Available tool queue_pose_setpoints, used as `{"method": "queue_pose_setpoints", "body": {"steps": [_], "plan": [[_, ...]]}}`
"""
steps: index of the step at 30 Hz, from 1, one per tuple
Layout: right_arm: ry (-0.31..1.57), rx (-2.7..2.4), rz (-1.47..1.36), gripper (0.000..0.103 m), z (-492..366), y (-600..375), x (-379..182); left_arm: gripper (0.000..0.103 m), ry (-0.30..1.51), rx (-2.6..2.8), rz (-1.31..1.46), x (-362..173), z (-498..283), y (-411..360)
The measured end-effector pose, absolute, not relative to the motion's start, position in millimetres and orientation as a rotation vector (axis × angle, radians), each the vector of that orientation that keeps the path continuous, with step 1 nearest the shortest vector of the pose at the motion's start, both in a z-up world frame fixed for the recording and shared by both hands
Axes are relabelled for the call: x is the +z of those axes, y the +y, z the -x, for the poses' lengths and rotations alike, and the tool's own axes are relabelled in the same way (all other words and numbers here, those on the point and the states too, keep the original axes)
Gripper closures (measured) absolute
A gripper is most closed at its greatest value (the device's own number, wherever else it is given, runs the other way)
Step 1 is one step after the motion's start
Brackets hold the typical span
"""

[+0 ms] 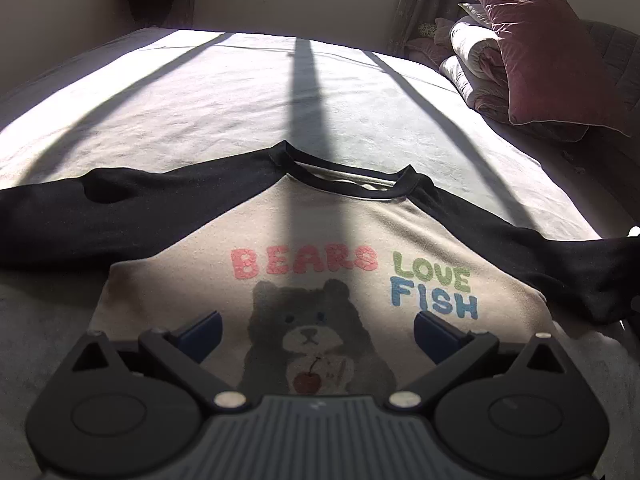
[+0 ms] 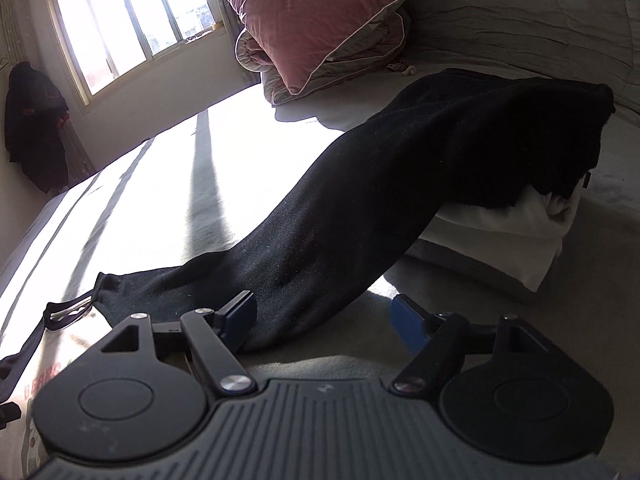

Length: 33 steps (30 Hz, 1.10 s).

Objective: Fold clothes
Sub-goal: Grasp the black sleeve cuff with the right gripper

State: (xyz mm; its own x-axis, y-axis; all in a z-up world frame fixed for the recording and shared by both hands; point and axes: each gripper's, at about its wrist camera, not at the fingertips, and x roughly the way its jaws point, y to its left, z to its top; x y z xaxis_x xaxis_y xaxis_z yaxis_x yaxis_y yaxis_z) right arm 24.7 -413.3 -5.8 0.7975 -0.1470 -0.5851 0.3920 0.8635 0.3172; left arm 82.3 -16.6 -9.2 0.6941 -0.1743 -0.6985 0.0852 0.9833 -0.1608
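Note:
A cream shirt point(image 1: 320, 220) with black sleeves, a bear print and the words BEARS LOVE FISH lies front up on the bed. Its left sleeve point(image 1: 100, 212) stretches out flat. My left gripper point(image 1: 316, 328) hovers open over the bear's head, with nothing between its blue pads point(image 1: 204, 330). In the right wrist view the other black sleeve point(image 2: 400, 184) runs up and drapes over a white folded pile point(image 2: 516, 236). My right gripper point(image 2: 324, 316) stands open around the lower stretch of this sleeve; the cloth lies by its left pad point(image 2: 240, 314) and well apart from the right one.
The grey bed sheet point(image 1: 240, 92) stretches far ahead with sun stripes. A pink pillow point(image 1: 552, 52) leans on a rolled duvet point(image 1: 476, 64) at the back right. A window point(image 2: 128, 20) and a dark hanging garment point(image 2: 36, 120) line the far wall.

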Motion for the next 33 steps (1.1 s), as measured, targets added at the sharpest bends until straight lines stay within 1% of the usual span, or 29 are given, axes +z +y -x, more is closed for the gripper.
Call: {"method": "queue_pose_setpoints", "body": {"steps": [6, 9, 12, 13, 15, 17, 18, 21, 25, 30, 31, 33], "plan": [[0.565, -0.332, -0.514, 0.022, -16, -441, -15, 0.001, 0.762, -0.2, 0.001, -36, -85, -24], [0.512, -0.329, -0.522, 0.022, -13, -450, -11, 0.001, 0.704, -0.226, -0.002, -38, -86, -27], [0.453, -0.311, -0.527, 0.023, -12, -454, -7, 0.001, 0.685, -0.238, 0.04, -38, -88, -27], [0.436, -0.306, -0.532, 0.024, -12, -455, -6, 0.001, 0.68, -0.24, 0.046, -38, -88, -27], [0.388, -0.282, -0.561, 0.035, -9, -457, -4, 0.001, 0.675, -0.245, 0.042, -39, -88, -28], [0.346, -0.259, -0.579, 0.043, -6, -458, -1, 0.001, 0.674, -0.249, 0.042, -39, -87, -28], [0.328, -0.25, -0.583, 0.045, -4, -457, 1, 0.001, 0.674, -0.251, 0.045, -39, -88, -29], [0.271, -0.227, -0.588, 0.048, 6, -453, 10, 0.001, 0.679, -0.255, 0.072, -38, -89, -27], [0.215, -0.197, -0.599, 0.049, 16, -448, 22, 0.001, 0.69, -0.277, 0.139, -35, -90, -21], [0.232, -0.284, -0.57, 0.049, 9, -447, 32, 0.001, 0.719, -0.303, 0.243, -30, -92, -8], [0.242, -0.305, -0.571, 0.05, 7, -448, 34, 0.001, 0.726, -0.307, 0.262, -29, -93, -6], [0.266, -0.346, -0.575, 0.063, 4, -449, 38, 0.001, 0.737, -0.314, 0.285, -25, -94, -3]]}}
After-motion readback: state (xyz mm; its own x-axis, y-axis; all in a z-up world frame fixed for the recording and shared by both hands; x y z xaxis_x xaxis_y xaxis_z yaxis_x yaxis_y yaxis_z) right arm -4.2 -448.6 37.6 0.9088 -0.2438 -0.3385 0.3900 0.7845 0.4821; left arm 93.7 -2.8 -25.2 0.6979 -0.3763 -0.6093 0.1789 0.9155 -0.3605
